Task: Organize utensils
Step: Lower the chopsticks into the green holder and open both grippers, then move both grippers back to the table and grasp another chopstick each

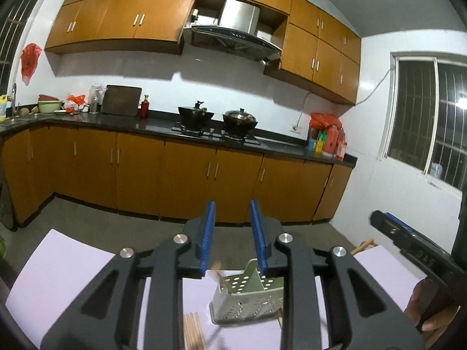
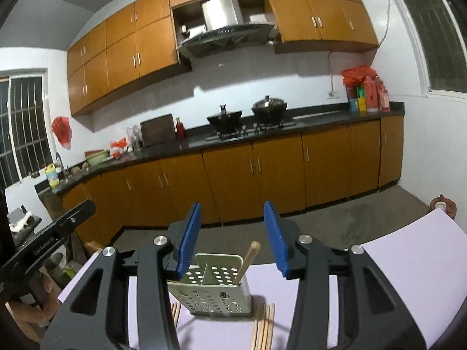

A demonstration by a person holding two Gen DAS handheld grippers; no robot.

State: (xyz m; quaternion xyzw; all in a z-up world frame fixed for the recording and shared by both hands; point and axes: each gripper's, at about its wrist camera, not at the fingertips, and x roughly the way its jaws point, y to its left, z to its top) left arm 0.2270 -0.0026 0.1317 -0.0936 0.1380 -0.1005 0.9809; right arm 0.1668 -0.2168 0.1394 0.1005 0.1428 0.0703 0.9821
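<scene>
A pale green perforated utensil holder (image 2: 216, 288) stands on the lavender table (image 2: 408, 262), just below and beyond my right gripper (image 2: 232, 239). That gripper is open, with nothing between its blue pads (image 2: 189, 239). One wooden chopstick (image 2: 248, 259) leans upright in the holder's right compartment. Loose chopsticks (image 2: 264, 326) lie flat in front of the holder, and a few more lie at its left. In the left wrist view the holder (image 1: 248, 297) sits below my left gripper (image 1: 232, 233), which is open and empty. Several chopsticks (image 1: 194, 332) lie near its left finger.
The table's far edge (image 1: 73, 242) drops to a grey floor (image 1: 122, 218), with brown kitchen cabinets (image 1: 186, 169) and a dark counter beyond. Two black woks (image 1: 239, 119) sit on the stove. A brown object (image 2: 443, 204) stands past the table's right corner.
</scene>
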